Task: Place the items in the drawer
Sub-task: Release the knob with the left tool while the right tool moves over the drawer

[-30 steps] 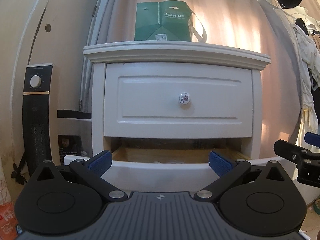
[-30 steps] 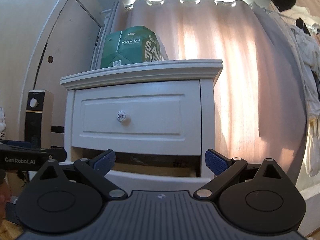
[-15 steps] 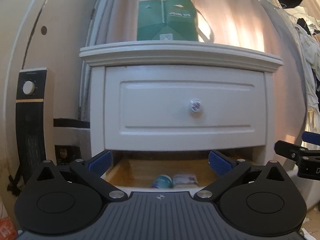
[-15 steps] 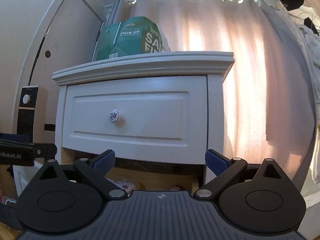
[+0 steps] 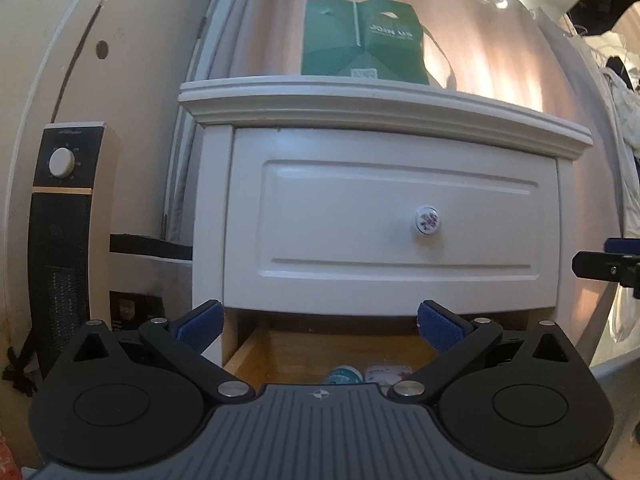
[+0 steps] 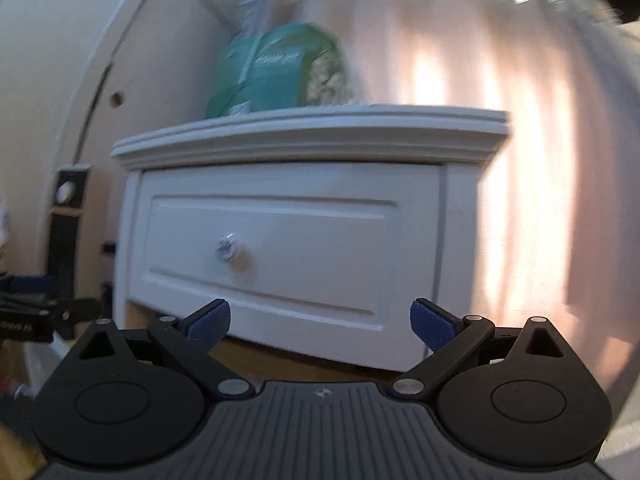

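Observation:
A white nightstand (image 5: pixel 384 120) has a shut upper drawer with a round flowered knob (image 5: pixel 427 220). Below it the lower drawer (image 5: pixel 320 348) is pulled out, wooden inside. A teal-lidded item (image 5: pixel 343 375) and a white pinkish item (image 5: pixel 386 374) lie in it. My left gripper (image 5: pixel 318 324) is open and empty above the open drawer. My right gripper (image 6: pixel 320 322) is open and empty in front of the nightstand (image 6: pixel 312 132), to the right; its view is blurred. The knob (image 6: pixel 227 246) shows there too.
A green paper bag (image 5: pixel 360 44) stands on the nightstand top. A black tower heater (image 5: pixel 64 232) stands at the left by a door. Pink curtains (image 6: pixel 500 160) hang behind. Clothes (image 5: pixel 624 128) hang at the right.
Both grippers have risen and moved nearer to the nightstand. The inside of the lower drawer and the items in it came into the left view. The right view is now swinging and blurred.

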Demonstrator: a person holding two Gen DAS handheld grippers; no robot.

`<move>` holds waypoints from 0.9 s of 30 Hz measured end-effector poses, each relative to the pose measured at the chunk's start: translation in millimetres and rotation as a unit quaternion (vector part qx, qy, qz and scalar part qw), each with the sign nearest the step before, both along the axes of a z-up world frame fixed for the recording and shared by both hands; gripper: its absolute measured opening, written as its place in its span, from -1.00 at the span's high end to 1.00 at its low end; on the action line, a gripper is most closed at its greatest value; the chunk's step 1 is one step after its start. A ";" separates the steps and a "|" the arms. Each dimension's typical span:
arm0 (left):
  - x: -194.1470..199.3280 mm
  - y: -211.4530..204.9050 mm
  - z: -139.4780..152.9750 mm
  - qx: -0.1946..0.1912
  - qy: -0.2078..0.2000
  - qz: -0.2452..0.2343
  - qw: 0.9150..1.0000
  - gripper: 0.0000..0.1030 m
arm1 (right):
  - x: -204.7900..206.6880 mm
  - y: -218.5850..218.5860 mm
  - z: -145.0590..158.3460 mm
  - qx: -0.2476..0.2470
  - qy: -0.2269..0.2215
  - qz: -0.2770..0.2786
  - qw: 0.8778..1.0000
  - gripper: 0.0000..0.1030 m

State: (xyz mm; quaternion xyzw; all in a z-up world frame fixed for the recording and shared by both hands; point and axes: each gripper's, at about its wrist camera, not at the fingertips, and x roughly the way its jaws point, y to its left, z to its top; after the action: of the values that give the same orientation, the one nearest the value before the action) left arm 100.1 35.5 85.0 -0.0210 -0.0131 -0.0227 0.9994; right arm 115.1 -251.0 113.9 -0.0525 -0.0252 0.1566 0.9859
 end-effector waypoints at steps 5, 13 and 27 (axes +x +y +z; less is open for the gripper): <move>2.7 12.5 -5.2 -0.014 -0.015 0.006 1.000 -1.00 | 32.5 -3.8 33.6 -0.101 0.056 0.089 0.989 -1.00; 1.8 19.0 -11.3 -0.005 -0.031 0.000 1.000 -1.00 | 99.8 34.3 49.7 -0.313 0.193 0.261 0.892 -0.99; 1.3 24.6 -20.6 0.003 -0.066 -0.012 0.998 -1.00 | 153.4 89.9 24.3 -0.364 0.351 0.422 0.752 -0.97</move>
State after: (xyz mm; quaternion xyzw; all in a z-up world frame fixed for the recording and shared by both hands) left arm 101.4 60.1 64.4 -0.0170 -0.0787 -0.0364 0.9961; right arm 268.5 -161.1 138.1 -0.3324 0.3618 0.5619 0.6655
